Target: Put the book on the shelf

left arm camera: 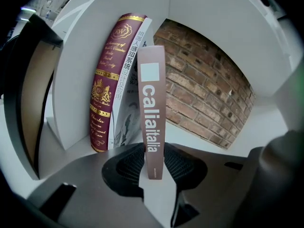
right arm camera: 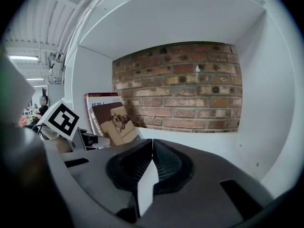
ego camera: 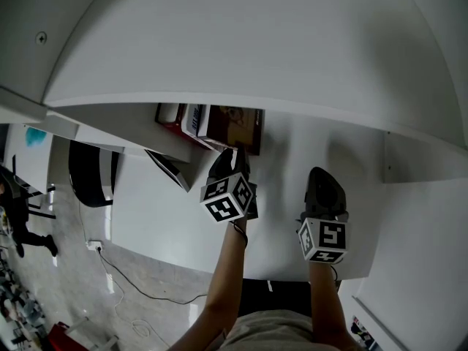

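A thin brown book (left arm camera: 152,127) with white print on its spine stands upright between the pads of my left gripper (left arm camera: 152,159), which is shut on its lower spine. To its left, a white book (left arm camera: 129,84) and a maroon book (left arm camera: 110,80) lean against the compartment's white divider (left arm camera: 71,99). In the head view, my left gripper (ego camera: 232,158) reaches under the shelf top to the brown book (ego camera: 238,126). My right gripper (ego camera: 324,187) rests to its right over the shelf floor. In the right gripper view, my right gripper (right arm camera: 152,150) is shut and holds nothing. The brown book's cover (right arm camera: 114,122) shows at the left.
A brick-pattern back wall (right arm camera: 190,84) closes the compartment, and a white side wall (right arm camera: 268,108) stands at the right. The curved white shelf top (ego camera: 256,42) overhangs the books. A dark flat panel (ego camera: 170,168) leans outside the divider. A black chair (ego camera: 91,172) and a cable lie at floor level, left.
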`<act>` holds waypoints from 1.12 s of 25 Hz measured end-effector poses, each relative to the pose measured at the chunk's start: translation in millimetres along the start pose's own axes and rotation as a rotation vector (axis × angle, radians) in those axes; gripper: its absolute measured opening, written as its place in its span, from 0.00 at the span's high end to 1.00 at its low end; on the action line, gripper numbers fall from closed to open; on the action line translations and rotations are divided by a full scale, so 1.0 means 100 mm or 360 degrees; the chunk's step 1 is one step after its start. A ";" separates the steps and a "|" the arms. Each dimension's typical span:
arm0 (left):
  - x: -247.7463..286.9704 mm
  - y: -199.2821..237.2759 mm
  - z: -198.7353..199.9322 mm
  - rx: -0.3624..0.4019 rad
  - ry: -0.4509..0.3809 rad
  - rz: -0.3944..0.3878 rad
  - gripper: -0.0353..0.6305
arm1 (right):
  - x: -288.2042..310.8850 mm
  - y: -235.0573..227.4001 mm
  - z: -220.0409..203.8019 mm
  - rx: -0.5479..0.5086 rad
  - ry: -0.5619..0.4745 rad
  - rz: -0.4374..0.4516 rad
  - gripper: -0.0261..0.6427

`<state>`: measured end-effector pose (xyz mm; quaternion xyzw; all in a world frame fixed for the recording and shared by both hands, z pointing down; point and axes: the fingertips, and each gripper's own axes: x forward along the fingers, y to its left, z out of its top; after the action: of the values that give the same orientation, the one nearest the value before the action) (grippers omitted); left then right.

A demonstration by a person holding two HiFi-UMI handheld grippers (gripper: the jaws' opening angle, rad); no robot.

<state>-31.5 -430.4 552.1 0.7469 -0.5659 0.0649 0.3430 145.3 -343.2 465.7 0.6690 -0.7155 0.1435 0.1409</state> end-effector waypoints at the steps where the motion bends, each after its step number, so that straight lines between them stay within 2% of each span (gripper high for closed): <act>1: 0.01 0.00 0.01 0.0002 0.0000 -0.0001 0.74 | 0.00 0.00 0.00 -0.0001 0.0001 -0.0001 0.94; 16: 0.11 0.00 0.08 -0.0001 -0.0024 -0.0010 0.74 | -0.04 -0.08 -0.01 -0.0003 -0.0002 -0.0031 0.94; 28: -0.06 0.00 -0.05 -0.0001 0.0013 -0.0013 0.74 | -0.13 0.01 0.04 0.0007 -0.0040 -0.0008 0.94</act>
<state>-32.1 -423.0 553.2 0.7489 -0.5615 0.0664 0.3456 145.5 -333.1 456.7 0.6729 -0.7152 0.1363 0.1310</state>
